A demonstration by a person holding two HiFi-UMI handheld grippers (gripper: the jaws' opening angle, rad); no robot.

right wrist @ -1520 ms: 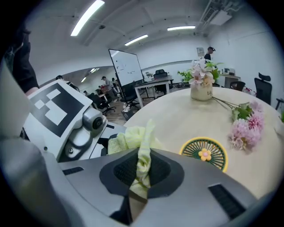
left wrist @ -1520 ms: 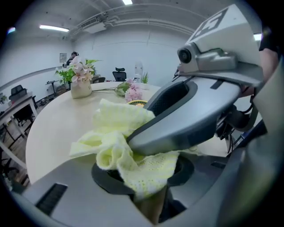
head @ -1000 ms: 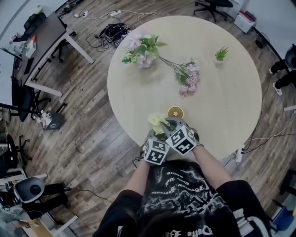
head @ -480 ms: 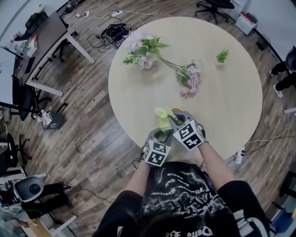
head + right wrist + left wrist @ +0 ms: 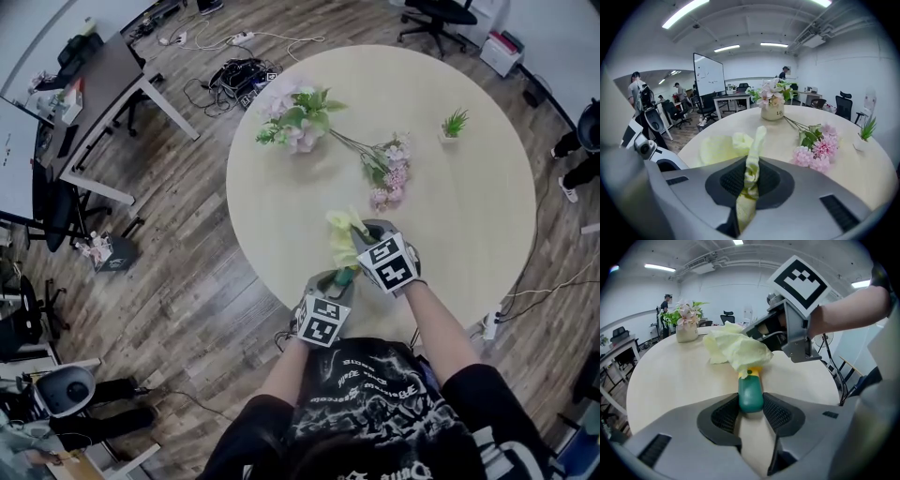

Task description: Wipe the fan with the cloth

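A small hand fan with a green handle (image 5: 750, 394) lies between the jaws of my left gripper (image 5: 751, 412), which is shut on it near the table's front edge. A pale yellow cloth (image 5: 737, 348) covers the fan's head, so only a strip of its yellow neck shows. My right gripper (image 5: 749, 182) is shut on a bunched fold of that cloth (image 5: 751, 161). In the head view the cloth (image 5: 342, 236) sits just past the left gripper (image 5: 339, 279), with the right gripper (image 5: 367, 240) close on its right.
On the round table (image 5: 469, 216) stand a vase of flowers (image 5: 298, 117), a loose pink flower stem (image 5: 384, 173) and a small potted plant (image 5: 455, 123). A desk (image 5: 94, 75) and cables (image 5: 234, 70) are on the floor beyond.
My right gripper has moved away from me across the table with the cloth. The fan's yellow head, visible a second ago, is now under the cloth. The left gripper has kept still.
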